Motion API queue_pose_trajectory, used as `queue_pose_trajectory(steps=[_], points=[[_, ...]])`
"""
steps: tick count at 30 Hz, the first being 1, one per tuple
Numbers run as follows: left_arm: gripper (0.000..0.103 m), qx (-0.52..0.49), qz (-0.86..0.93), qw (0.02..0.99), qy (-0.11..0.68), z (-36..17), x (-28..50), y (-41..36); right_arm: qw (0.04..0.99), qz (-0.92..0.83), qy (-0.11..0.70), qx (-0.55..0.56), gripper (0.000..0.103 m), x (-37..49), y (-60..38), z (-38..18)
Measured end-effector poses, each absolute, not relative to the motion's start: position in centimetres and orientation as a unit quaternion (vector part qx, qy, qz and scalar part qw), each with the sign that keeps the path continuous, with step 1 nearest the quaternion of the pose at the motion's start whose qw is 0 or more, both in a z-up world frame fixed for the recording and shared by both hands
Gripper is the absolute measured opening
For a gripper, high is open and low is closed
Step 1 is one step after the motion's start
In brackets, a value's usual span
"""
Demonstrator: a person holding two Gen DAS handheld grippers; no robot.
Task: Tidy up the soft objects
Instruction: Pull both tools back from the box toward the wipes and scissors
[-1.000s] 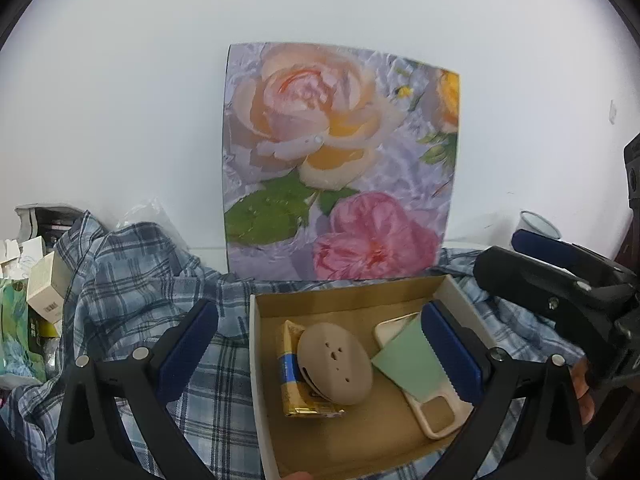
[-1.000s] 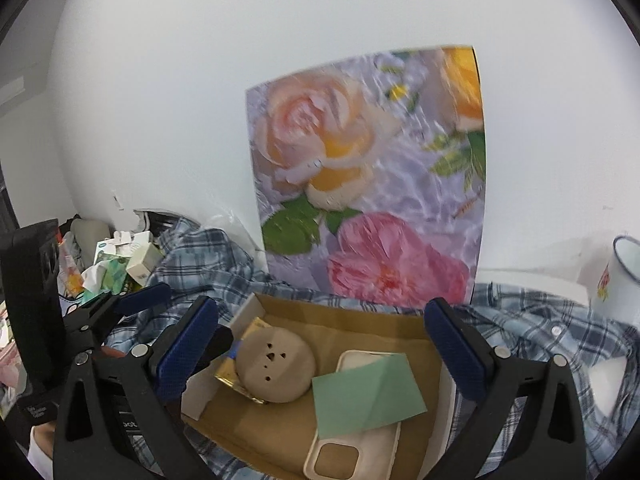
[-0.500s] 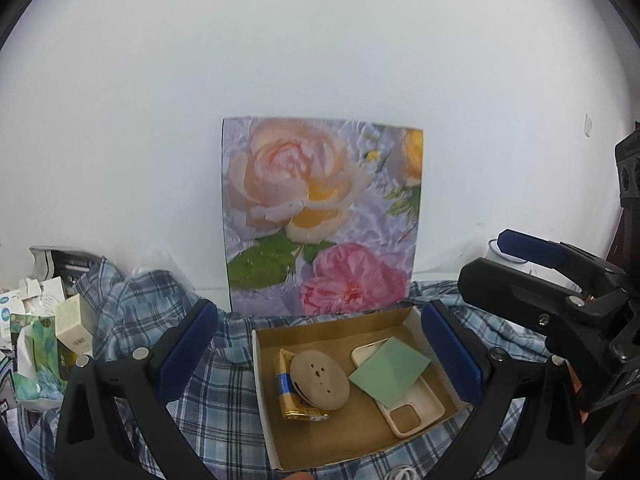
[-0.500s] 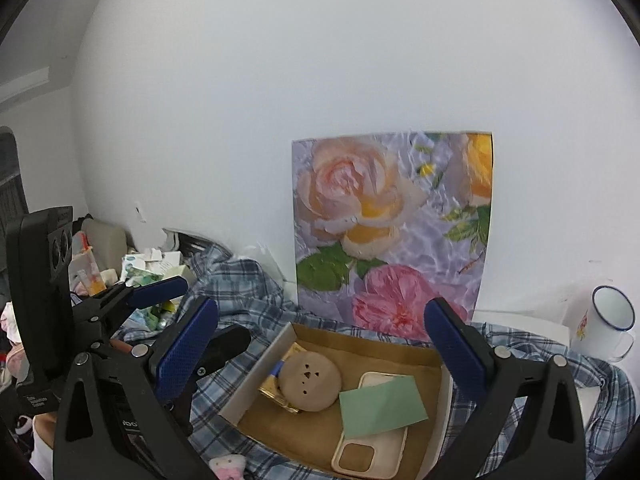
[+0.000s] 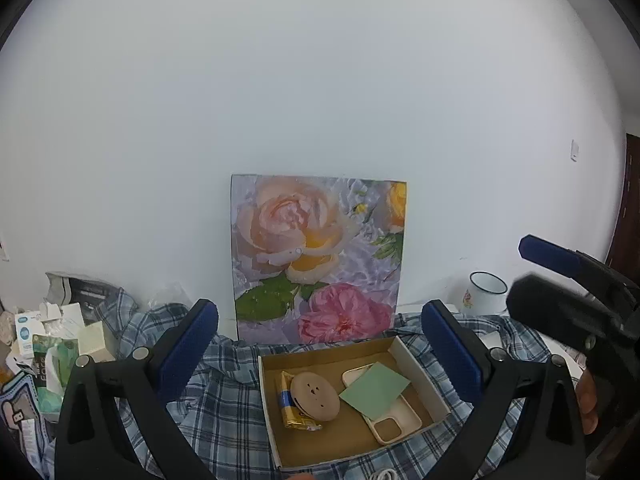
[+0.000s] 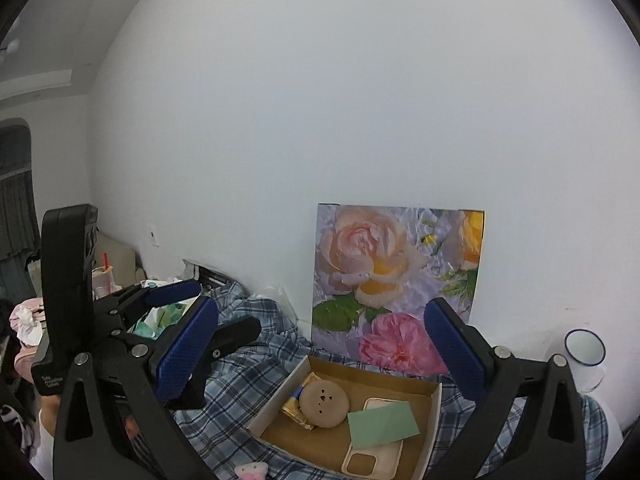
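Note:
A shallow cardboard box (image 5: 418,372) (image 6: 276,399) rests on a blue plaid shirt (image 5: 224,412) (image 6: 248,364). Inside lie a round tan plush disc (image 5: 315,396) (image 6: 325,404), a gold and blue packet (image 5: 289,408) (image 6: 294,406), a green card (image 5: 374,390) (image 6: 382,424) and a beige phone case (image 5: 394,424) (image 6: 372,458). My left gripper (image 5: 320,352) hangs open, raised above and behind the box, holding nothing. My right gripper (image 6: 322,354) is open too, off to the right of the left one. A small pink plush (image 6: 251,470) peeks in at the bottom edge.
A rose picture (image 5: 318,260) (image 6: 396,288) leans on the white wall behind the box. A white enamel mug (image 5: 486,294) (image 6: 585,354) stands at the right. Small cartons and packets (image 5: 48,340) clutter the left side. A hand (image 5: 588,400) holds the right tool.
Both grippers have pulled up and back from the box, which now looks smaller and lower in both views. Both stay open and empty. The box contents have not shifted.

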State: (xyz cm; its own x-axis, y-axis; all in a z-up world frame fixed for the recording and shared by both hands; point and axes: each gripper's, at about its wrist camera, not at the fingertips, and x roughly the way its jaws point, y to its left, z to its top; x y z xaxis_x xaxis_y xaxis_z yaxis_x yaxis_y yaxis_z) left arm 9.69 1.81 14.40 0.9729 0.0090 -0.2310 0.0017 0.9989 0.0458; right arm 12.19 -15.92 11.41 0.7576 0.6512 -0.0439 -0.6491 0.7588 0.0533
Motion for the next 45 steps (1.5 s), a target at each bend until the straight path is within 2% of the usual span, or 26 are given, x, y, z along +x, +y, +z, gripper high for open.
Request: queue_pose_trajectory(steps=[8, 18, 30, 40, 45], points=[[0.103, 0.047, -0.038, 0.99, 0.129, 12.9, 5.5, 0.6, 0.932, 0.358, 0.044, -0.022, 0.103, 9.0, -17.5, 10.3], [0.103, 0.015, -0.046, 0.987, 0.155, 8.2, 1.8, 2.0, 0.908, 0.413, 0.072, -0.025, 0.103, 6.2, -19.4, 5.3], [0.103, 0.013, -0.033, 0.979, 0.199, 2.5, 3.2, 2.2, 0.897, 0.423, 0.116, -0.047, 0.103, 7.6, -18.1, -1.9], [0.103, 0.027, -0.025, 0.968, 0.249, -2.4, 5.4, 2.6, 0.885, 0.438, 0.143, -0.065, 0.103, 9.4, -16.8, -5.3], [0.103, 0.014, -0.024, 0.957, 0.289, -4.0, 6.3, 3.1, 0.873, 0.444, 0.188, -0.073, 0.103, 10.5, -16.2, -7.3]])
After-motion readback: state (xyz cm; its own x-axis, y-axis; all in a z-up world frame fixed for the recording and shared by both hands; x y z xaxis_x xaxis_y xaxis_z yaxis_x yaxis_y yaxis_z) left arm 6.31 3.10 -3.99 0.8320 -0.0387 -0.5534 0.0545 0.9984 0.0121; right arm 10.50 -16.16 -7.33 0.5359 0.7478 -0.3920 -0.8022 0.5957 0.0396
